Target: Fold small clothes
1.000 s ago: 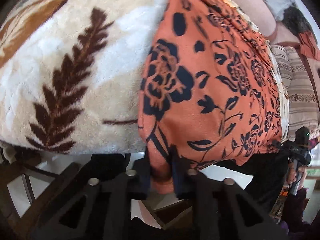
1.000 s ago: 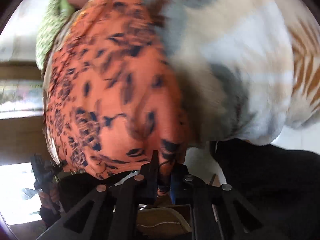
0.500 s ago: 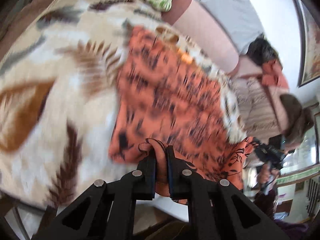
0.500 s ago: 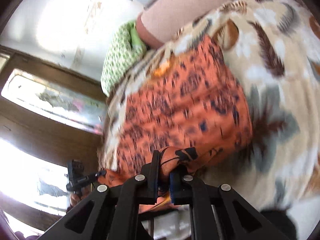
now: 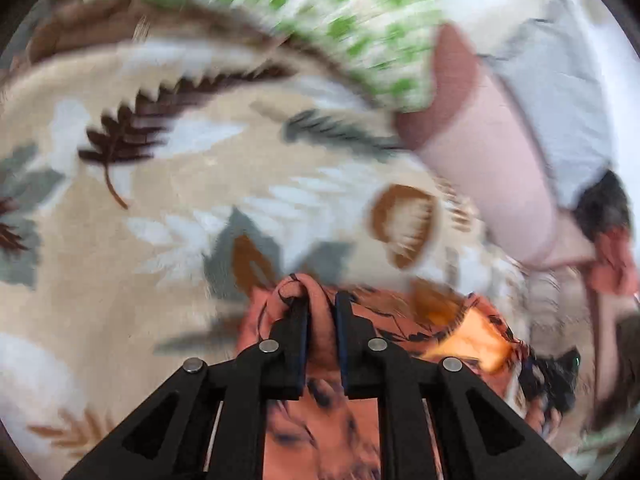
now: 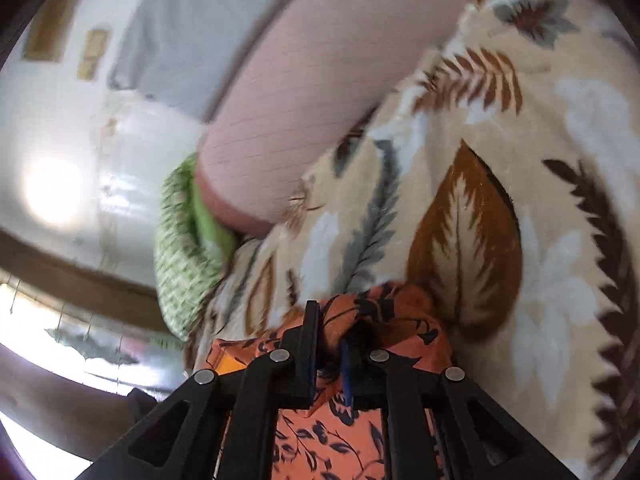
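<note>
An orange garment with dark blue flowers (image 5: 460,332) lies on a beige leaf-print blanket (image 5: 160,208). My left gripper (image 5: 321,312) is shut on a bunched edge of the orange garment, low over the blanket. My right gripper (image 6: 329,332) is shut on another bunched edge of the same garment (image 6: 336,432). In both wrist views the cloth trails back under the fingers, so most of it is hidden. The left wrist view is blurred by motion.
A pink bolster (image 5: 492,176) and a green-patterned pillow (image 5: 340,24) lie at the far edge of the blanket; both show in the right wrist view, the bolster (image 6: 328,92) and the pillow (image 6: 184,252). A white wall and a wooden window frame (image 6: 80,280) stand beyond.
Both grippers have carried their held edges forward over the spread garment towards the pillows. The garment, flat and fully in view a second ago, now lies mostly beneath the fingers.
</note>
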The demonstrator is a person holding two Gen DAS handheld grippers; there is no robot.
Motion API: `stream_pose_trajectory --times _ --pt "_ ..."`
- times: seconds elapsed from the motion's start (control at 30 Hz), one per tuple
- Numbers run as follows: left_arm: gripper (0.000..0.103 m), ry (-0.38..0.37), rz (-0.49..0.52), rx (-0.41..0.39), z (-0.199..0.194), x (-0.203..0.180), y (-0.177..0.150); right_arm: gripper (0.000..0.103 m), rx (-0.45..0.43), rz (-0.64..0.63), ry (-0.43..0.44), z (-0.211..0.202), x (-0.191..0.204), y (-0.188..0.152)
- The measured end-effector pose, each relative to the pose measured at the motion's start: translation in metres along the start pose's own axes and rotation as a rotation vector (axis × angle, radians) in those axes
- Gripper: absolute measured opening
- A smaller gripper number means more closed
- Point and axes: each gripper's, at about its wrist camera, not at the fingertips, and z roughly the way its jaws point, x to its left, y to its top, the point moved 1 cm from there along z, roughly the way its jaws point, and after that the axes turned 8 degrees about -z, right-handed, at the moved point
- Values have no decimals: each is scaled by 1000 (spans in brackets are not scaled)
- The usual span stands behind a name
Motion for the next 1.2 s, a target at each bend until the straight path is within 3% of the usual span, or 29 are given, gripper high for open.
stream_pose_trajectory --times 0.07,0.17,0.23,0.27,0.3,0.33,0.4,0.43,0.47,0.5,0.57,0.63,0.73,0.77,0.83,0.9,1.03,1.1,1.2 --pt "15 -48 -61 -29 11 13 -3 13 42 87 -9 27 -22 2" --pt "16 -174 -98 -147 -6 30 -14 14 4 127 51 38 -47 -2" --pt "30 -210 -130 -264 -30 38 -22 14 -54 123 104 26 -57 -4" --pt "47 -222 -140 -343 -47 41 -29 15 -80 125 118 19 -59 -4" --pt "56 -231 -148 -406 -62 44 -37 15 -106 134 152 12 -62 -5" --pt "56 -224 -157 -462 -78 44 -46 19 -121 143 181 5 -62 -6" --pt "56 -194 -138 -493 -98 37 -65 58 -179 138 176 -9 -58 -8" --pt "56 -183 -119 -483 -102 33 -76 92 -218 129 156 -20 -52 -10" --pt "57 -154 -98 -464 -103 26 -91 95 -275 119 152 -32 -45 -15" --pt "57 -131 -90 -451 -102 23 -102 95 -317 109 167 -40 -39 -18" --pt "57 -108 -80 -424 -89 14 -126 95 -308 77 143 -48 -23 -24" --pt "57 -62 -74 -387 -71 7 -145 91 -191 -36 79 -36 4 -33" --pt "56 36 -9 -307 -38 -5 -158 65 17 -255 -72 3 51 -67" --pt "56 78 4 -303 -31 -5 -161 51 86 -318 -95 22 66 -81" --pt "56 109 33 -313 -23 -5 -162 38 201 -436 -160 64 92 -110" --pt "56 130 56 -316 -20 -6 -161 38 289 -505 -247 106 107 -131" --pt "56 124 49 -304 -20 -4 -156 38 159 -643 -371 150 140 -118" --pt "56 97 21 -290 -23 -2 -152 39 153 -595 -435 181 142 -89" --pt "56 49 -23 -268 -28 5 -145 41 102 -524 -421 190 154 -63"
